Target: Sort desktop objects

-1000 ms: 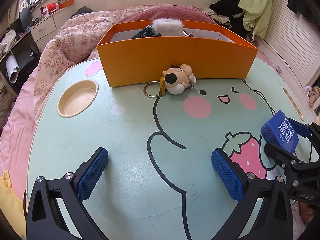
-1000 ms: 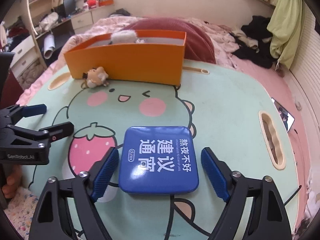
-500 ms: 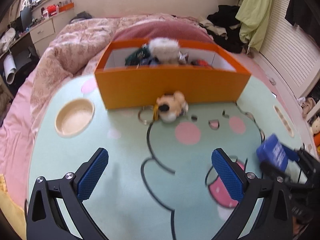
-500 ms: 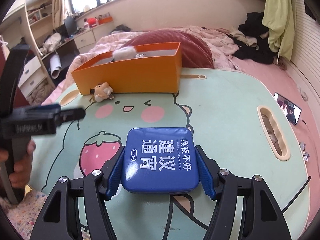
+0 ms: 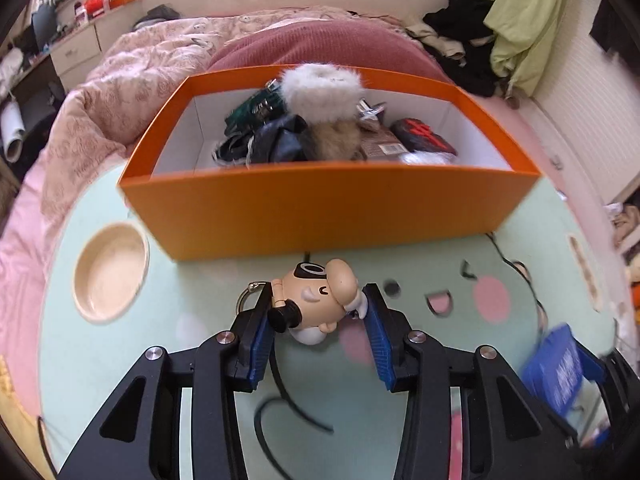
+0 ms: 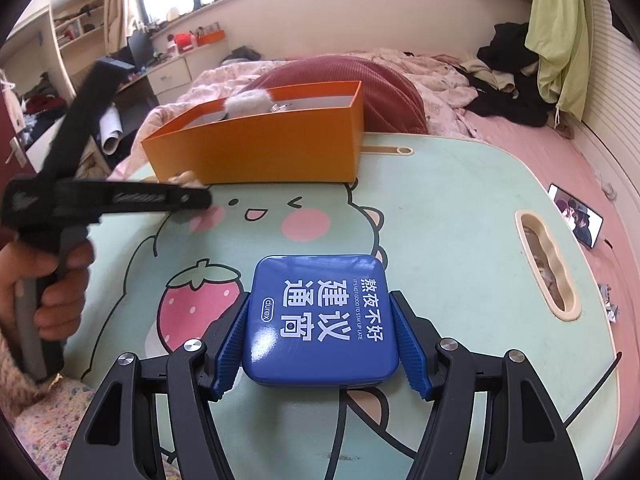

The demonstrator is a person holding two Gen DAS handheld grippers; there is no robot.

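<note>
While both grippers work low over the surface (image 6: pixel 460 208), each has one object between its fingers.
Nearest, the right gripper (image 6: pixel 320 344) pinches the blue tin (image 6: pixel 320 320) at both side edges, pads flat against it, above the strawberry print. The left gripper (image 5: pixel 316 332) is closing its fingers (image 5: pixel 378 340) around the figure keychain (image 5: pixel 320 300), which lies on the surface just before the orange box (image 5: pixel 320 204); pads sit at its sides, firm contact not confirmed. Beyond, the box holds fur items and assorted small articles, at the surface's far edge, with the bed (image 5: pixel 160 40) behind.
</note>
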